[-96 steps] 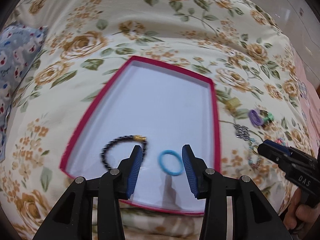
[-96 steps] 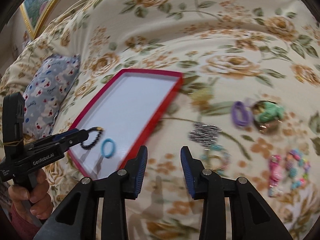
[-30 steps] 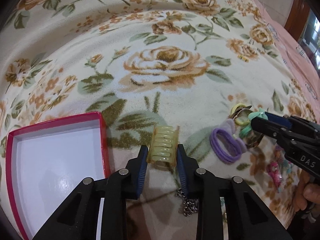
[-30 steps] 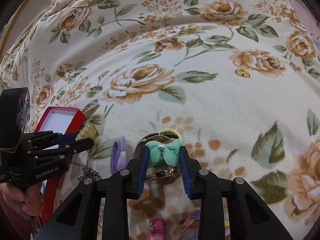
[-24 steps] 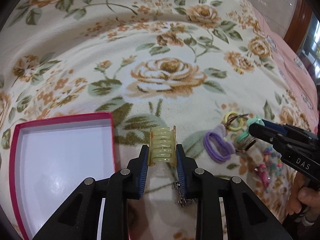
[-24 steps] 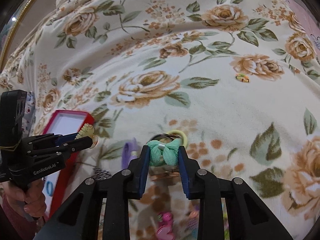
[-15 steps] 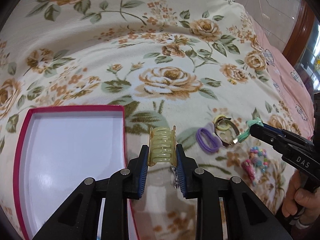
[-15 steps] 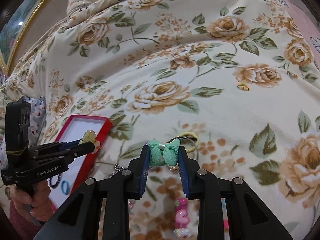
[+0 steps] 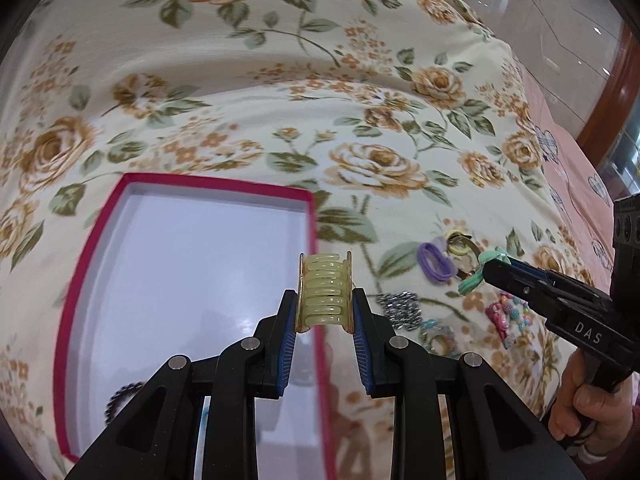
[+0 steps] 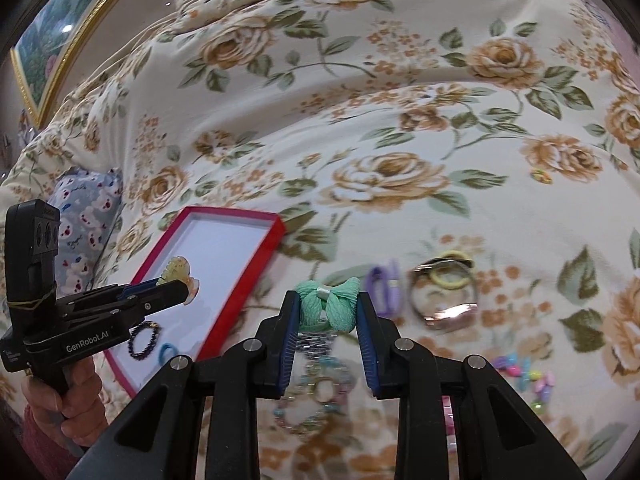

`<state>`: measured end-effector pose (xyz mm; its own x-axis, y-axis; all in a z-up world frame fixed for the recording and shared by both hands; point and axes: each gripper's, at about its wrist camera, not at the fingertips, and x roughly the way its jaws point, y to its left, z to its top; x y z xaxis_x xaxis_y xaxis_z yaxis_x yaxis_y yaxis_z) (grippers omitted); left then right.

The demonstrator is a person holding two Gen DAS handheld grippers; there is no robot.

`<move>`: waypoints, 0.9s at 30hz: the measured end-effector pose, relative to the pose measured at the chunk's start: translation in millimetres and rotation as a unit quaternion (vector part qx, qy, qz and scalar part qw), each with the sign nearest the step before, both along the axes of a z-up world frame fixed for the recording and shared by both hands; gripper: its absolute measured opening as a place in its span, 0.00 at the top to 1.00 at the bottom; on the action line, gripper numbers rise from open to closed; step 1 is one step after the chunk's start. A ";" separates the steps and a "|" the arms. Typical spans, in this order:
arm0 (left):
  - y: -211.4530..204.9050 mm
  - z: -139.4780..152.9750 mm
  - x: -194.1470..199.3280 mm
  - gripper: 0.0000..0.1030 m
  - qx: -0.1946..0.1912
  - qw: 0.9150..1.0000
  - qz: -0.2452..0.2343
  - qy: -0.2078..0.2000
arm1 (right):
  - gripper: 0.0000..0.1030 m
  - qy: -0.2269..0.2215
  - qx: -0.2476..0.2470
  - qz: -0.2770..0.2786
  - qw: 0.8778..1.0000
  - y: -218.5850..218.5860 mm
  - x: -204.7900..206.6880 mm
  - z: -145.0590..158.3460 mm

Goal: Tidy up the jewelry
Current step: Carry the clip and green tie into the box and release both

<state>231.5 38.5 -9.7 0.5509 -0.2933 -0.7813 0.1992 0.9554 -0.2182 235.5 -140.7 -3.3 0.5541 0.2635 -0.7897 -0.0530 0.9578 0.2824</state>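
Left tongs grip a yellow claw clip above the red box's right edge, box lying leftward. Right tongs pinch a green bow, farther right over the bed.

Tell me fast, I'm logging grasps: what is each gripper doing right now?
Left gripper: closed on the yellow hair claw clip.
Right gripper: closed on the green bow hair tie.
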 end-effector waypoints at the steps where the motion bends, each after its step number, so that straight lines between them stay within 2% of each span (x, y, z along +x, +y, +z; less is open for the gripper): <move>1: 4.2 0.5 -1.8 0.76 0.001 1.000 0.004 -0.001 | 0.73 0.000 0.002 0.005 1.000 5.4 0.5 -0.1; 14: 55.5 1.1 -17.3 0.76 0.005 0.998 0.055 0.006 | 0.73 0.006 0.017 0.067 0.998 71.8 17.1 -10.4; 22: 74.9 -5.7 -4.7 0.76 0.012 0.997 0.080 0.013 | 0.73 0.005 0.023 0.091 0.996 100.0 35.8 -18.6; 27: 81.7 -13.3 10.4 0.76 0.022 0.996 0.090 0.016 | 0.73 0.015 0.024 0.102 0.994 114.4 54.7 -34.5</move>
